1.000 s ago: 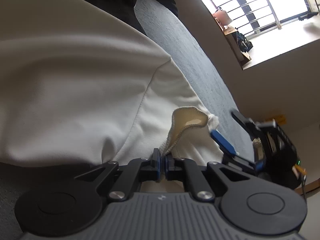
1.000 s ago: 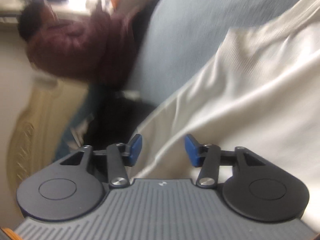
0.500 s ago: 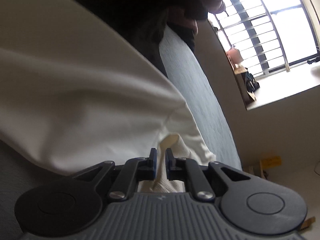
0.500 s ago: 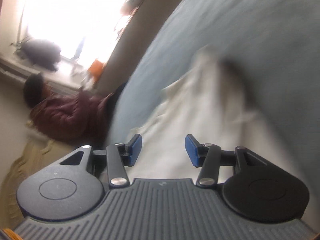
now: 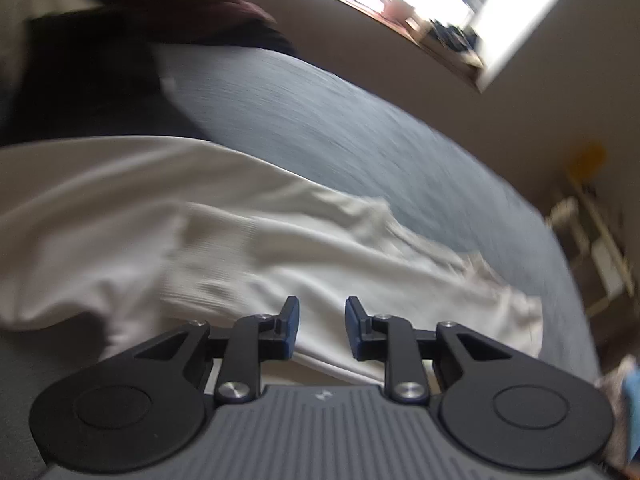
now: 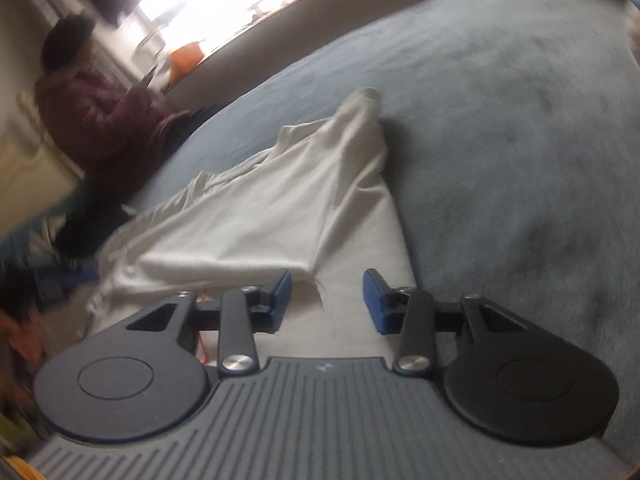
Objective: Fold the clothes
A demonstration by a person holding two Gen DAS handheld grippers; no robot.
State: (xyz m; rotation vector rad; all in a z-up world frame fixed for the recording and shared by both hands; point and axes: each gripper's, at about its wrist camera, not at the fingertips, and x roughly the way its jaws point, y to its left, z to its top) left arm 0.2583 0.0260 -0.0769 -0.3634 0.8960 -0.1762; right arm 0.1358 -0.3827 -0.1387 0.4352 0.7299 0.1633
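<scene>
Grey-blue bedding fills the left wrist view, a window bright behind it. On it lies the cream garment, ribbed cuff nearest; the left gripper hangs over it, its jaws having just been opening, nothing between them. That reads as a fold just released. From the right wrist, the garment lies in a folded wedge; the right gripper, jaws having just been closing, stands apart and empty over its near hem. Next: pinch that hem squarely. No writing is legible.
</scene>
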